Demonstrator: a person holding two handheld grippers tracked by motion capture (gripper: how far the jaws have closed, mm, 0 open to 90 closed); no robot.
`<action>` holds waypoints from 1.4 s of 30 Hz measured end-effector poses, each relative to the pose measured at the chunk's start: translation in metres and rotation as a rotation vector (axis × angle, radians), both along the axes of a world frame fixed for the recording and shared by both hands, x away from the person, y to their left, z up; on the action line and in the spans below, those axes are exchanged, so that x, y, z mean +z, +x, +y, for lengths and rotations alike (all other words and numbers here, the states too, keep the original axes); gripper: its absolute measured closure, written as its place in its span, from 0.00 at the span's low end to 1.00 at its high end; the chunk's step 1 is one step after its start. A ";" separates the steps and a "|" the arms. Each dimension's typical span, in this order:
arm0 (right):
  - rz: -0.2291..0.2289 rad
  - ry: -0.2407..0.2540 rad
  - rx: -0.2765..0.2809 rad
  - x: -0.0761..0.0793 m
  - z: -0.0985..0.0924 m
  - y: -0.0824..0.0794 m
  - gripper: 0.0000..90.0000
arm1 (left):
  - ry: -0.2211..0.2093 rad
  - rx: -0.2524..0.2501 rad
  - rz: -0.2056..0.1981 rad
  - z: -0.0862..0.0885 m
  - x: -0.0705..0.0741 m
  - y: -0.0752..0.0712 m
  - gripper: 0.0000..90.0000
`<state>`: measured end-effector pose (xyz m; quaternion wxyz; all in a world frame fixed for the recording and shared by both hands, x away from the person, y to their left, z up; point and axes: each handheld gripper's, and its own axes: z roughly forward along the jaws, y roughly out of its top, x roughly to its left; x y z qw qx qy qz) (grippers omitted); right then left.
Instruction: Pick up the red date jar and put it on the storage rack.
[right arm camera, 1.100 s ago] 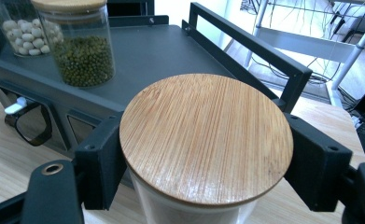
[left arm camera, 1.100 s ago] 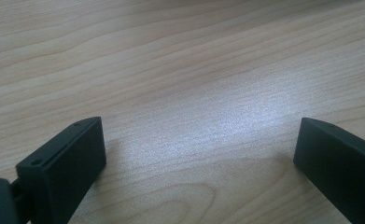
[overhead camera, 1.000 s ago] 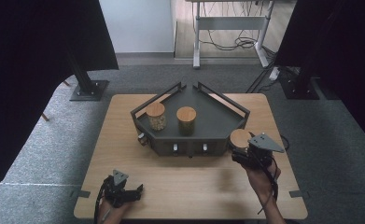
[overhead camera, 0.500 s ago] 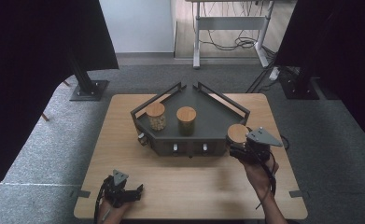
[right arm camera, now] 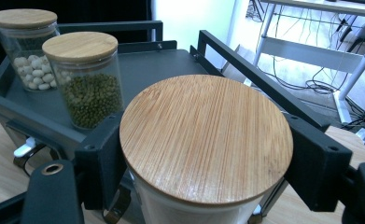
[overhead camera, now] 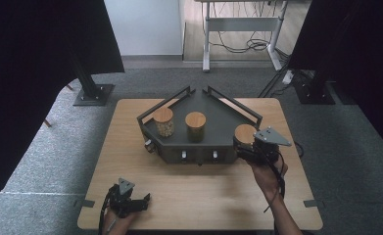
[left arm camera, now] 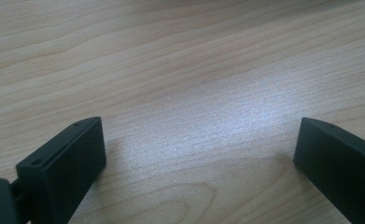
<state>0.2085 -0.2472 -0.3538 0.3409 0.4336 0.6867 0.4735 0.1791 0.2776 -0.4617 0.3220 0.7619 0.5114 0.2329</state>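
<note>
No brand, label or writing can be read on any of the jars or on the dark tray (overhead camera: pixel 228 115). The right gripper (overhead camera: pixel 244 152) is clamped on a jar with a round wooden lid (right arm camera: pixel 206 137), held at the tray's right near corner, slightly farther left and closer to the tray than half a second ago; the green-bean jar (right arm camera: pixel 87 79) and the white-bean jar (right arm camera: pixel 27 49) stand on the tray. The left gripper (overhead camera: pixel 139 202) rests unmoved at the near left of the tabletop (overhead camera: pixel 208 196), jaws wide apart over bare wood.
</note>
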 end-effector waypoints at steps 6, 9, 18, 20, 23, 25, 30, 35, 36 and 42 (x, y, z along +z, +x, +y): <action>0.001 -0.006 -0.004 0.001 0.006 0.008 0.25 | 0.001 -0.001 0.000 0.000 0.000 0.000 0.02; 0.002 -0.010 -0.002 0.001 0.009 0.012 0.25 | 0.001 -0.001 0.000 0.000 0.000 0.000 0.02; 0.007 -0.004 -0.007 0.003 0.013 0.022 0.25 | 0.001 -0.002 0.000 0.000 0.000 0.000 0.02; 0.008 -0.004 -0.006 0.003 0.015 0.024 0.25 | 0.002 -0.003 0.000 0.000 0.000 0.000 0.02; 0.006 -0.009 -0.012 0.003 0.018 0.028 0.25 | 0.002 -0.003 0.000 0.000 0.000 0.000 0.02; 0.006 -0.010 -0.013 0.003 0.019 0.031 0.25 | 0.001 -0.002 0.000 0.000 0.000 0.000 0.02; 0.004 -0.014 -0.020 0.003 0.024 0.038 0.25 | 0.001 -0.002 0.000 0.000 0.000 0.000 0.02; 0.003 -0.019 -0.024 0.001 0.027 0.044 0.25 | 0.001 -0.002 0.000 0.000 0.000 0.000 0.02; 0.004 -0.017 -0.024 0.001 0.028 0.045 0.25 | 0.001 -0.003 0.000 0.000 0.000 0.000 0.02; 0.000 -0.022 -0.029 0.000 0.033 0.052 0.25 | 0.002 -0.003 0.000 0.000 0.000 0.000 0.02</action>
